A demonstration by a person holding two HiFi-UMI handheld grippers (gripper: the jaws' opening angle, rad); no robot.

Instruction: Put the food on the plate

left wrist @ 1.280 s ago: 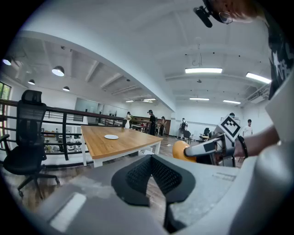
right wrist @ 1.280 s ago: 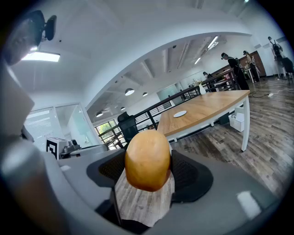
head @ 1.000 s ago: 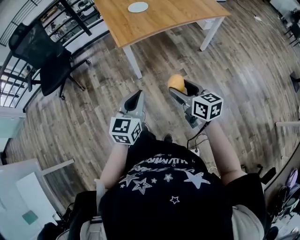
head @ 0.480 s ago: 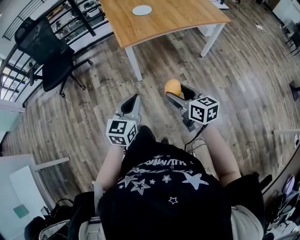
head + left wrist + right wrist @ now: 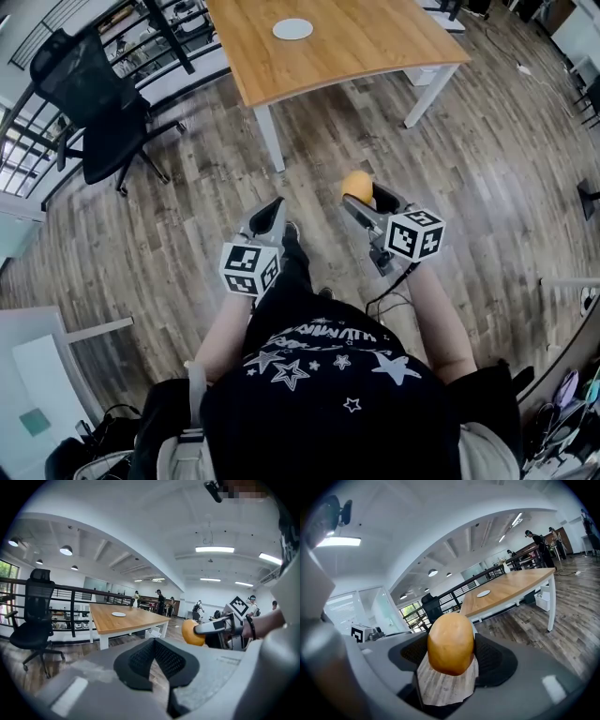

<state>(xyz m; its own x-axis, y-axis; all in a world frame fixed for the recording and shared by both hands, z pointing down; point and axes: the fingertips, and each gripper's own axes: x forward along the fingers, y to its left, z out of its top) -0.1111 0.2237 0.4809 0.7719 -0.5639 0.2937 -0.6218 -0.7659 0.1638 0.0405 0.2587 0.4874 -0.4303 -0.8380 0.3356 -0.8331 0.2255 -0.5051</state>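
My right gripper (image 5: 362, 193) is shut on a golden-brown oval food piece (image 5: 356, 184), held above the wood floor. In the right gripper view the food (image 5: 451, 641) fills the gap between the black pads (image 5: 492, 660). The left gripper (image 5: 272, 212) hangs beside it to the left, shut and holding nothing; its pads (image 5: 140, 657) meet in a narrow V. From the left gripper view the food (image 5: 189, 633) shows at the right. A small white plate (image 5: 292, 29) lies on the wooden table (image 5: 356, 47) ahead, well beyond both grippers. The plate (image 5: 483, 593) is bare.
A black office chair (image 5: 94, 103) stands left of the table by a dark railing (image 5: 28, 141). White table legs (image 5: 270, 139) reach the plank floor. Several people (image 5: 160, 603) stand far back in the room. A black cable (image 5: 384, 291) trails near the person's feet.
The table and plate have come slightly nearer in the head view. Both grippers keep their places in front of the person, and the right one still holds the food.
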